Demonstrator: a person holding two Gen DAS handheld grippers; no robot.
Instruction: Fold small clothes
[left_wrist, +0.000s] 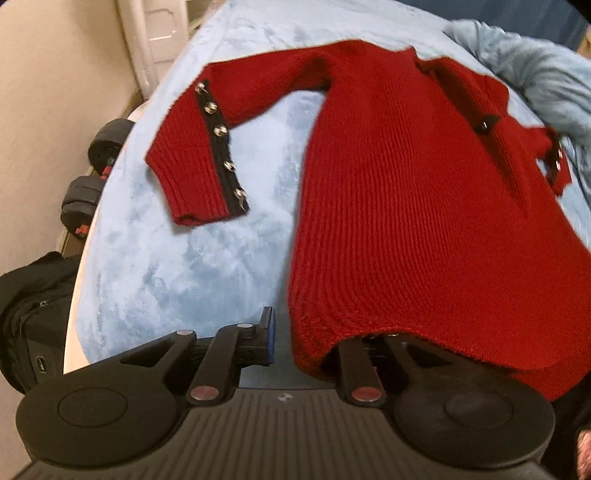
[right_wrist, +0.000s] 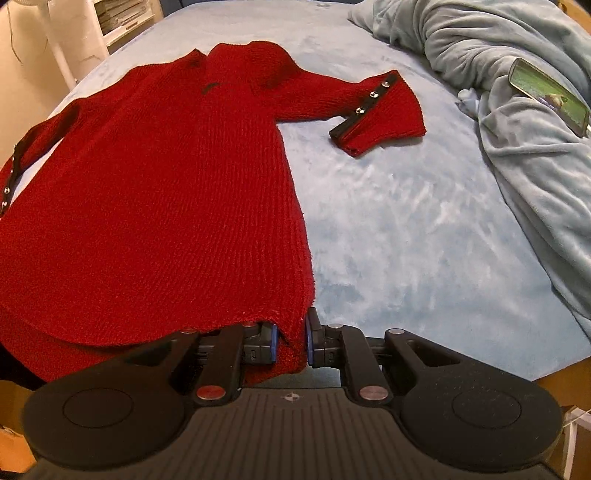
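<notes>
A home bedroom is indicated. A wide soft surface covered w/ a pale blue plush blanket (right_wrist: 406, 229) is seen, read as a bed. A bunched grey-blue duvet (right_wrist: 498, 74) is piled at its far right, w/ a smartphone (right_wrist: 546, 94), screen lit, laid on it. Beside the bed, on the floor, dumbbells (left_wrist: 92, 173) and a black backpack (left_wrist: 33, 314) are found, i.e. personal items. A white fan stand (right_wrist: 55, 48) and a white shelf unit (right_wrist: 122, 18) holding stacked items are seen vs. a plain cream wall (left_wrist: 55, 74). A red knit garment (right_wrist: 155, 192) is spread out on the blanket.
</notes>
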